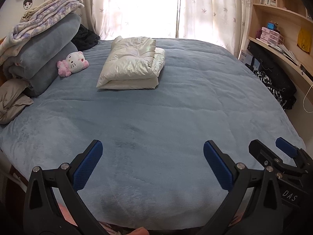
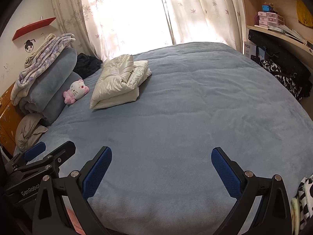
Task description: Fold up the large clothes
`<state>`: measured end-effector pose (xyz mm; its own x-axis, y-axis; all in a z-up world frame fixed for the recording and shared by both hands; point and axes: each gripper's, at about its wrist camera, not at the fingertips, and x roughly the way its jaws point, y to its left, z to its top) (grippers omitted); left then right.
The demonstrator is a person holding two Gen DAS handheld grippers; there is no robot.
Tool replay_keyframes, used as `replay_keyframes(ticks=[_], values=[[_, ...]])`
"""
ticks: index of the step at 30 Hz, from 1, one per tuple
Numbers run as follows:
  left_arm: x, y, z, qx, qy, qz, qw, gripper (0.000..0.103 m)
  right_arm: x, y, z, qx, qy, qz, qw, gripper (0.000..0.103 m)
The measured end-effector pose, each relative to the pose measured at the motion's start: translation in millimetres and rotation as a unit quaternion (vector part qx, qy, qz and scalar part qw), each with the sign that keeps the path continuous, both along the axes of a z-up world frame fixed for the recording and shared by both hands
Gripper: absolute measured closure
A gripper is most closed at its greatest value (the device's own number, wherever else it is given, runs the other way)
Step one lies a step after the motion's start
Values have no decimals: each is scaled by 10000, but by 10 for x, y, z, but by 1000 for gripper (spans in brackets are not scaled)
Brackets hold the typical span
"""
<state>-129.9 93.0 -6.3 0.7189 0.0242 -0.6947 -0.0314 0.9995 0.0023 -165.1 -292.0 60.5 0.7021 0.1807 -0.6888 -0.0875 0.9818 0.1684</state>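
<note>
A cream puffy jacket [image 1: 132, 63] lies folded into a neat bundle on the far left part of the blue bed [image 1: 156, 117]; it also shows in the right wrist view [image 2: 119, 82]. My left gripper [image 1: 153, 152] is open and empty, held over the near edge of the bed, far from the jacket. My right gripper [image 2: 161, 157] is open and empty beside it, also over the near edge of the bed [image 2: 185, 107]. The right gripper shows at the right of the left wrist view [image 1: 273, 148], the left gripper at the left of the right wrist view [image 2: 52, 148].
A stack of folded blankets [image 1: 39, 54] and a plush cat toy [image 1: 73, 63] sit at the bed's left side, with a grey pillow [image 1: 11, 99] below. Curtains [image 1: 205, 9] hang behind. A shelf unit [image 1: 277, 29] and dark bags [image 1: 273, 82] stand at the right.
</note>
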Motion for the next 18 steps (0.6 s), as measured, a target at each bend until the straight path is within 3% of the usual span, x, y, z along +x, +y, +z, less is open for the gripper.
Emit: replay_keyframes(ticks=[18], values=[[16,60,-12,42,80,12,10000,1,93,-41,-42,-24,118,-24,9999,0]])
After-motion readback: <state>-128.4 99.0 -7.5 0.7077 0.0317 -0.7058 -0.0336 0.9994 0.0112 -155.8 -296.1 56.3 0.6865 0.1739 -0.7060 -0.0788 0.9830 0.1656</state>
